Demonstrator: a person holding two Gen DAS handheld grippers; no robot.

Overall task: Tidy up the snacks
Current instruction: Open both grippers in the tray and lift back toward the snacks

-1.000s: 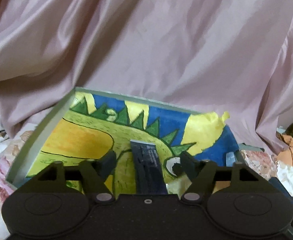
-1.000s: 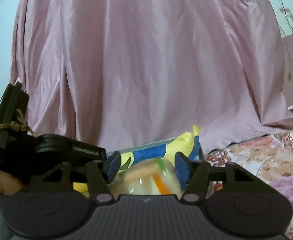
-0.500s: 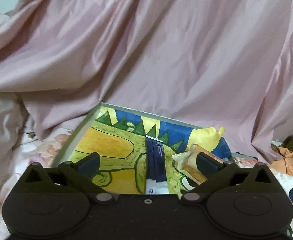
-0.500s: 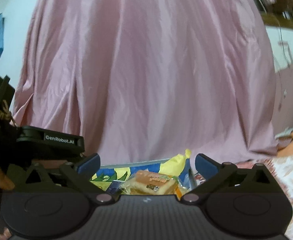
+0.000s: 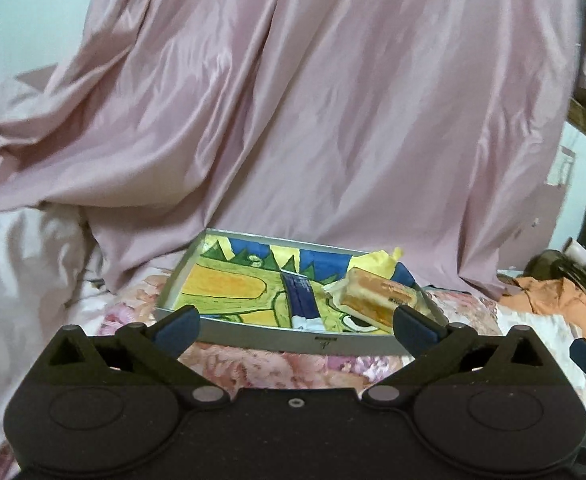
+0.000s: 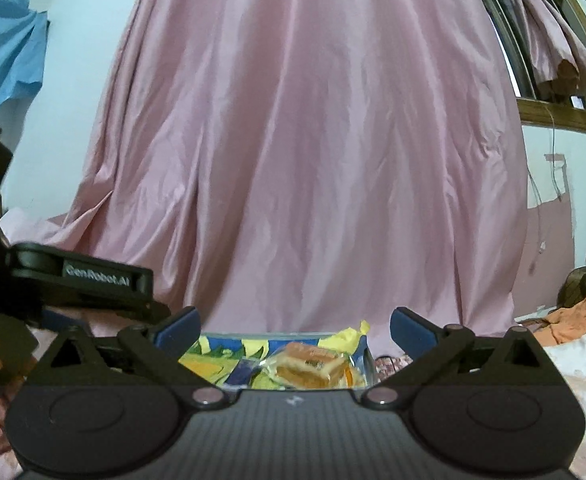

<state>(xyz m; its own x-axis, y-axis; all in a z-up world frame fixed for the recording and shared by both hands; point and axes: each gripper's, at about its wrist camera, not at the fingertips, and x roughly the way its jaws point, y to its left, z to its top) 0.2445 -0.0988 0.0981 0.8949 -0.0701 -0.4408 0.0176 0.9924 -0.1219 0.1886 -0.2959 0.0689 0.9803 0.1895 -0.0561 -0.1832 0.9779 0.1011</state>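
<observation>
**Both grippers empty, two snacks lying in the tray**

Left wrist view: my left gripper (image 5: 295, 326) is spread wide and holds nothing, pulled back short of the tray (image 5: 277, 338). Inside it, the dark blue snack bar (image 5: 302, 300) lies flat near the middle, pointing toward 12 o'clock. The wrapped sandwich cake (image 5: 377, 300) sits just beside it at 3 o'clock, tilted against the tray's right side. A pink cloth (image 5: 313, 120) hangs behind.

Right wrist view: my right gripper (image 6: 295, 330) is also released, with nothing between its fingers. The cake (image 6: 311, 364) shows at 6 o'clock, the bar (image 6: 245, 372) at its 9 o'clock.

I judge the cake light, soft and easily crushed, its clear wrapper slippery, so I would pinch its long sides gently. The bar looks stiffer; I would take it across its narrow width.
</observation>
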